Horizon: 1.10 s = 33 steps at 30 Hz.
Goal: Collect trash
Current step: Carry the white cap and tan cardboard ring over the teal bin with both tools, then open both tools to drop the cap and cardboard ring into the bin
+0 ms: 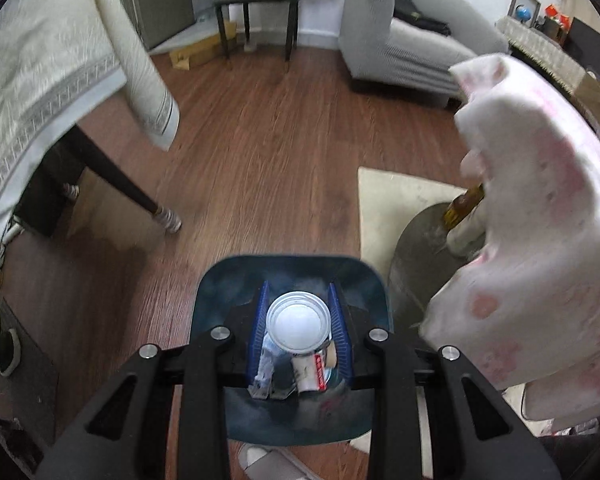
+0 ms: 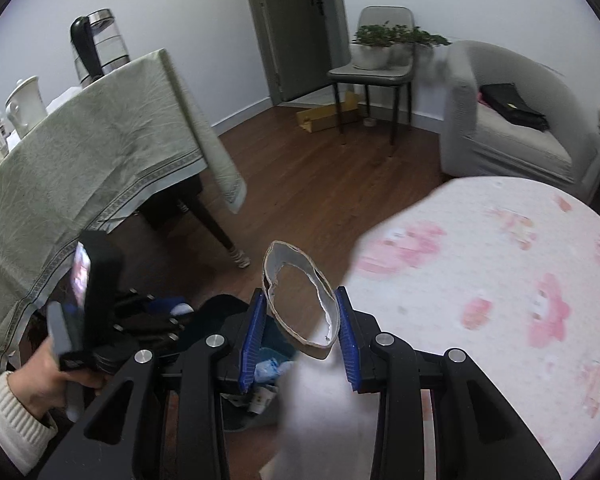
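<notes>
While both hands are loaded up with junk, this looks like the drop-off part of the trash run. The left gripper (image 1: pixel 300 328) is clamped narrow on a little metal can (image 1: pixel 298 326), its round end facing the camera, and it hangs right over the dark blue trash bin (image 1: pixel 364 284) on the wood floor (image 1: pixel 260 140). There's already stuff down in the bin under the can, like a red and white wrapper (image 1: pixel 312 372) and some crumpled clear plastic, so it's partly filled.

The right gripper (image 2: pixel 300 320) has its blue pads squeezed on a flattened cardboard tube (image 2: pixel 298 300), looks like a squashed toilet roll core with torn white paper round the rim. From that camera you can see the person's other hand (image 2: pixel 52 380) holding the left tool, with the bin just below it. The tube sits off to the side of the bin, near a round table with a pink flower cloth (image 2: pixel 500 280), not over the opening yet.

My guess for the next move: the left one just needs its jaws opened so the can falls straight in. Then the right one has to swing across over the bin before letting go, otherwise the tube probably lands on the floor. Frames are a bit blurry, so the exact lineup is hard to call.
</notes>
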Motion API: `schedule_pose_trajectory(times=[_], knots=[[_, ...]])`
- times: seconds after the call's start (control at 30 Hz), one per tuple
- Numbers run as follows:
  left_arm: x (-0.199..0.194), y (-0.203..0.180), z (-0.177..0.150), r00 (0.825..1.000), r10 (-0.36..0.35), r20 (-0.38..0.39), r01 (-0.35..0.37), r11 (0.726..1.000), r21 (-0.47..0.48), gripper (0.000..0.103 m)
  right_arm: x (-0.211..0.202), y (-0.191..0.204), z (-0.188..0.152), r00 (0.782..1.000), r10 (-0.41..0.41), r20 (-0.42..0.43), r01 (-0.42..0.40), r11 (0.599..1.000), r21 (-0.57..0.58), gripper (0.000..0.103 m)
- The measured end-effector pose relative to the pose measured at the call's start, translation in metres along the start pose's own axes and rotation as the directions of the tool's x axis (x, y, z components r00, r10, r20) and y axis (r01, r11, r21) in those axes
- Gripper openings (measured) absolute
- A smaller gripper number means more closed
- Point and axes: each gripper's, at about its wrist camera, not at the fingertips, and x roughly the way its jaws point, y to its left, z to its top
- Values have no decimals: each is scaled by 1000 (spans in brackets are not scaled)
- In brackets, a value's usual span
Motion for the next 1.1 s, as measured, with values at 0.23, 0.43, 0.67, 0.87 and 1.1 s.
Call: schedule_pose_trajectory(times=[0.23,0.43,0.67,0.87,1.1], knots=[[28,20,-23,994,25,-109,-24,1000,11,33,30,35,5,999,25,-45,-27,999,-27,35],[46,38,-37,984,26,-178,-28,1000,-4,42,55,54,2,994,32,-100,-37,998,-45,35],[28,56,-33,993,5,-122,-11,999,-49,58,83,69,-7,987,35,-160,-45,997,-58,35],[-6,72,-23,999,2,-37,-6,994,-105,58,111,78,-21,975,41,-220,-54,997,-52,35],[-43,86,-9,999,23,47,-15,988,-153,45,143,91,-42,961,18,-277,-37,997,-65,35]])
